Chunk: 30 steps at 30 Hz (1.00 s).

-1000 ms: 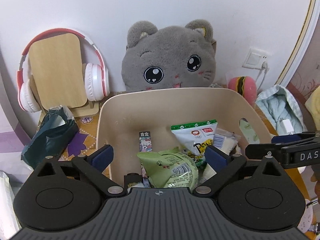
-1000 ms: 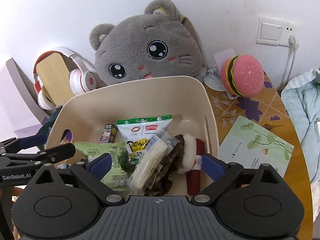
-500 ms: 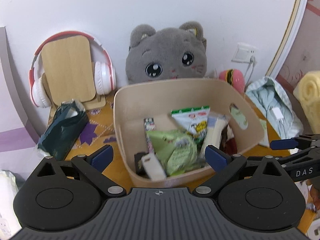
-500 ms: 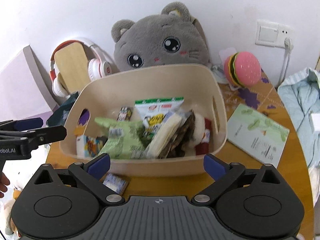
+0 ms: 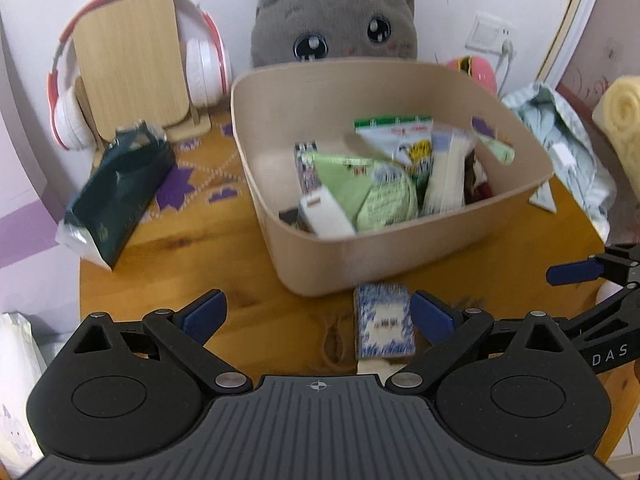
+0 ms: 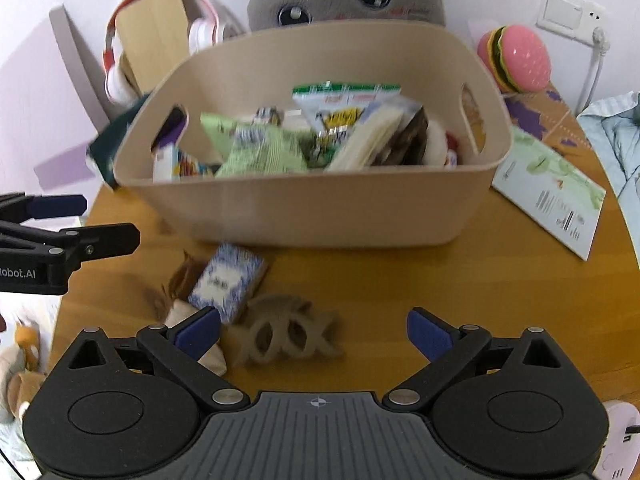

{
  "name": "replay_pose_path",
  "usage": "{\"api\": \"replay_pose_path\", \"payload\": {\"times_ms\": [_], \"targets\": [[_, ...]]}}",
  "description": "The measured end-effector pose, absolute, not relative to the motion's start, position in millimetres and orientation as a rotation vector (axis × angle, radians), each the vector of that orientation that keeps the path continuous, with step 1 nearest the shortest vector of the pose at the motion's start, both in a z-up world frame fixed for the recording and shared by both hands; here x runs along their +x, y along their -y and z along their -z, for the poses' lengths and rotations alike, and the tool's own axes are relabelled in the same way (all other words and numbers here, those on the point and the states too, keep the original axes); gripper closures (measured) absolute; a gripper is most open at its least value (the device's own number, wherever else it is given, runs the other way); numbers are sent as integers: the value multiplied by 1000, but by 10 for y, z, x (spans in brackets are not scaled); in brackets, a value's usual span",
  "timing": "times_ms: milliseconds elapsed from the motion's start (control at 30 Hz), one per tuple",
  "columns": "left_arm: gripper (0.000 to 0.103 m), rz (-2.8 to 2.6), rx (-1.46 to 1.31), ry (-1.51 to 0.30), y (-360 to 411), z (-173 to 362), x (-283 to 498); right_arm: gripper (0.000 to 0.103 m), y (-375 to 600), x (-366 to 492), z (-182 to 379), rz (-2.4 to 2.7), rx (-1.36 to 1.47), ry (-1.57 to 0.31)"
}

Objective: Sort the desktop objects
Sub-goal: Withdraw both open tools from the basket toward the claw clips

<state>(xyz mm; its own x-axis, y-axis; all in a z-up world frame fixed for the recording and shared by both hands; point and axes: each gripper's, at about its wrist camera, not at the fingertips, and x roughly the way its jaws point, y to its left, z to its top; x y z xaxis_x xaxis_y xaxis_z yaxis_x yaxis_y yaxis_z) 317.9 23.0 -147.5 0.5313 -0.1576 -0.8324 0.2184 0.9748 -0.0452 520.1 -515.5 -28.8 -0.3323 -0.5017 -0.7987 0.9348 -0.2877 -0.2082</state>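
Now both grippers, left [image 5: 316, 314] and right [image 6: 314, 330], gape empty; approach the near blue box [image 6: 227, 281] squarely, then lift it into the far bin [image 6: 320, 216].

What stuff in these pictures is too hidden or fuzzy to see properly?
- Plush cat: mouth hidden behind the beige bin wall, both views.
- Blue patterned box: print blurred, left view.
- Burger toy: mostly behind the bin, left view.
- Bin's bottom items: buried under snack packets.

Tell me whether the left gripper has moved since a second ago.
Yes. The left gripper has pulled back and away from the beige bin: its fingers were over the bin's contents, and now the bin's whole front wall and bare table show ahead.
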Motion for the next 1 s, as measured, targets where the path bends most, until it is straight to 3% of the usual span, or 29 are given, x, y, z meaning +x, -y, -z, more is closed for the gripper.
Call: {"api": "replay_pose_path", "payload": {"times_ms": [1000], "targets": [[3, 222, 99, -1128, -310, 2155, 3465, 2, 5448, 5157, 891, 1830, 948, -901]]}}
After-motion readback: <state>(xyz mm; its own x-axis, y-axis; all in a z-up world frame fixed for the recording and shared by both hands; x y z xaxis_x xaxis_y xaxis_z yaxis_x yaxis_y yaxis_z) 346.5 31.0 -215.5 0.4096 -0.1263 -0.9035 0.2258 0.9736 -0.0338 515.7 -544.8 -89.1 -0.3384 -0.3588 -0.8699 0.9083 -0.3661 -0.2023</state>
